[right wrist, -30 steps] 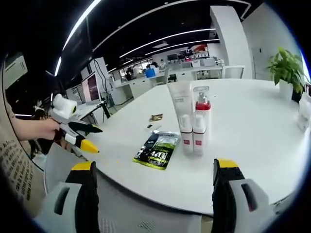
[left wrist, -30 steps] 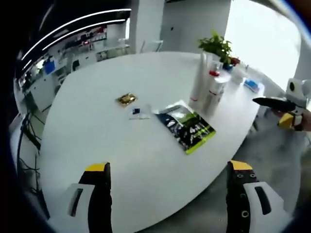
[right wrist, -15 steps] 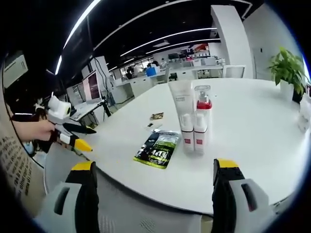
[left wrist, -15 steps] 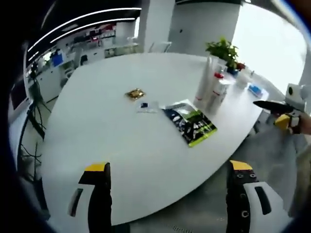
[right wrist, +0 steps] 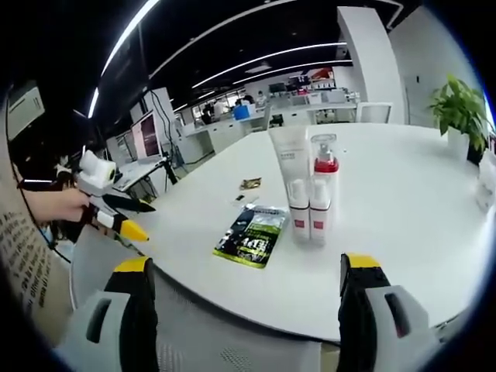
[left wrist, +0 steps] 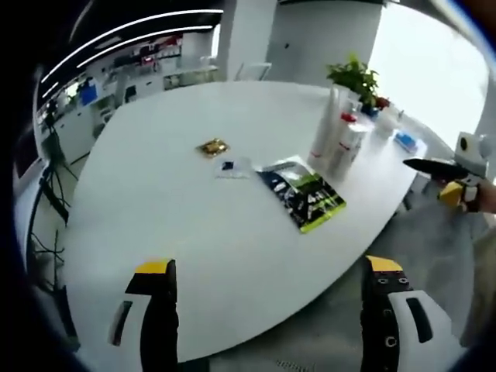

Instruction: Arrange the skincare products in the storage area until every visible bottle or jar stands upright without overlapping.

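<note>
In the left gripper view, the left gripper (left wrist: pixel 267 310) hangs above the near edge of the white table (left wrist: pixel 170 201), its two jaws wide apart and with nothing between them. The skincare bottles (left wrist: pixel 335 143) stand upright in a tight group far across the table, near the far right edge. A dark and green sachet (left wrist: pixel 302 195) lies flat just before them, and a small clear packet (left wrist: pixel 230 167) and a small gold packet (left wrist: pixel 212 146) lie further left, apart from each other. Behind the bottles stands a potted plant (left wrist: pixel 355 77), and a small blue thing (left wrist: pixel 403 140) lies at the table edge. The right gripper (left wrist: pixel 442 174) comes in from the right, off the table; how its jaws stand I cannot tell here.

In the right gripper view, the right gripper (right wrist: pixel 244 310) is released, jaws far apart and empty, before the table (right wrist: pixel 403 209). This view shows the group closer: a tall white tube (right wrist: pixel 291 159), a red-collared pump bottle (right wrist: pixel 325 174) and two small white bottles (right wrist: pixel 308 211) in front, all upright and touching. The sachet (right wrist: pixel 252 235) lies beside them. A hand (right wrist: pixel 53 205) holds the left gripper (right wrist: pixel 124 217) at the left, beyond the table corner.
</note>
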Action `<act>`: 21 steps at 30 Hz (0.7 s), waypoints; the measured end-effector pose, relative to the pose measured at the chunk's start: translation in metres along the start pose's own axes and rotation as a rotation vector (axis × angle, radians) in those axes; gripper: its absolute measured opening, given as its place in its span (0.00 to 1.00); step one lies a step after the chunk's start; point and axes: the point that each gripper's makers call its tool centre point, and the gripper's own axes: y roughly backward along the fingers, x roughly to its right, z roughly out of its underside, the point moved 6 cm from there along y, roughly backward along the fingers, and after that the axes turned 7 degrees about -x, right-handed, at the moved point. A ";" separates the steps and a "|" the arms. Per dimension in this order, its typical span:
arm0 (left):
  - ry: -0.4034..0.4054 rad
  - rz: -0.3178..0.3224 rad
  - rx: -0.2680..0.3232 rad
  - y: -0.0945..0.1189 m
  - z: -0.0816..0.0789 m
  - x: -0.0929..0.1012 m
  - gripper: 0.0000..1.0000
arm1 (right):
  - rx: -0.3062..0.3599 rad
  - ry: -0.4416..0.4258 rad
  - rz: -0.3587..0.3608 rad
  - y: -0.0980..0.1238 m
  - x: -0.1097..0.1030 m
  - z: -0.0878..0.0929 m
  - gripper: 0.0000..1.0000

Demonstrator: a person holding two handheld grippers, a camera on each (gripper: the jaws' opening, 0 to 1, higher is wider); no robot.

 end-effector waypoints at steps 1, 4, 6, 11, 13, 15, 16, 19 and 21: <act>0.001 -0.001 -0.004 0.000 -0.001 -0.001 0.97 | -0.001 0.000 0.000 0.000 0.000 0.000 0.99; -0.008 0.003 -0.018 -0.002 -0.006 -0.003 0.97 | 0.004 -0.006 0.005 0.000 0.001 0.000 0.99; -0.018 0.003 -0.024 -0.003 -0.010 -0.004 0.97 | 0.009 -0.011 0.011 0.000 0.001 0.000 0.99; -0.034 -0.002 -0.040 -0.011 -0.022 -0.010 0.97 | 0.001 0.016 0.020 -0.001 0.000 0.001 0.99; -0.046 -0.001 -0.055 -0.016 -0.025 -0.012 0.97 | 0.001 0.021 0.020 -0.001 0.000 0.001 0.99; -0.056 0.003 -0.067 -0.021 -0.030 -0.014 0.97 | 0.002 0.017 0.023 0.000 0.000 0.001 0.99; -0.057 0.003 -0.067 -0.023 -0.033 -0.014 0.97 | 0.005 0.013 0.025 0.000 0.000 0.001 0.99; -0.056 0.002 -0.068 -0.031 -0.042 -0.018 0.97 | 0.010 0.000 0.030 0.000 0.002 0.001 0.99; -0.058 0.001 -0.070 -0.036 -0.048 -0.020 0.97 | 0.012 -0.005 0.032 0.000 0.003 0.002 0.99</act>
